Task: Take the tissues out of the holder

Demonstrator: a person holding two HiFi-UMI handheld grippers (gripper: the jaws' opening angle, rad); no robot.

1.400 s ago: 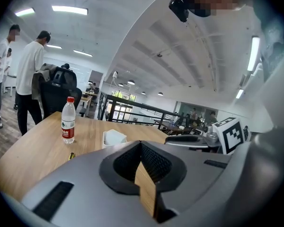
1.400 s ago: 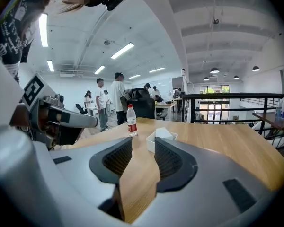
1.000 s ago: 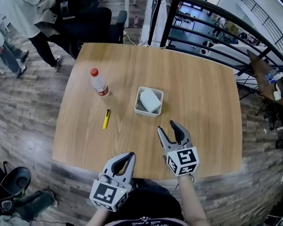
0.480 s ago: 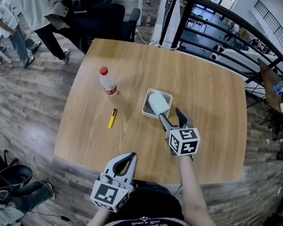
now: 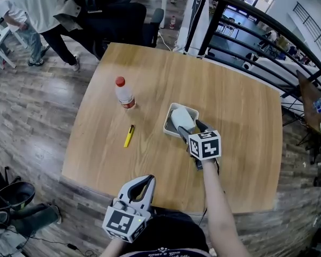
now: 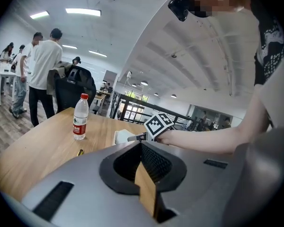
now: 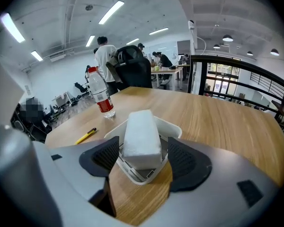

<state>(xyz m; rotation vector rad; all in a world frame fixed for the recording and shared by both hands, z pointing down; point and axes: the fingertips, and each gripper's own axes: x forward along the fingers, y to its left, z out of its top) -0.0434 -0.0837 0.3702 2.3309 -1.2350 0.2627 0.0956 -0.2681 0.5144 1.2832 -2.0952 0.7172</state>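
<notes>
Where the wooden counter (image 5: 230,100) carries the lot, items stand as follows. Item one: white tissue pack (image 7: 141,138), a soft oblong block, lodged in the holder (image 5: 174,107) and rising above its rim, lying slantwise across it in the head view. Item two: holder, a small white open tray with rounded corners, set near the middle of the counter. Item three: right tongs (image 7: 143,154), jaws apart, one ribbed pad on either side of the tissue pack at the holder's near end. The pad on the bottle side lies just beside the pack and the other stands off with a visible gap; whether either pad touches the pack cannot be told. Item four: left tongs (image 5: 143,182), jaws closed tip to tip with nothing between them, held at the counter's near edge, well apart from the holder. Item five: clear plastic bottle (image 5: 124,92), red cap and red label, upright, to the left of the holder. Item six: yellow pen (image 5: 128,136) with a dark tip, lying flat between the bottle and the near edge. Surroundings: black office chair (image 5: 117,20) beyond the far edge; dark metal railing (image 5: 246,31) to the right; a person in a white shirt (image 5: 32,7) standing on the plank floor (image 5: 32,106) at far left.
</notes>
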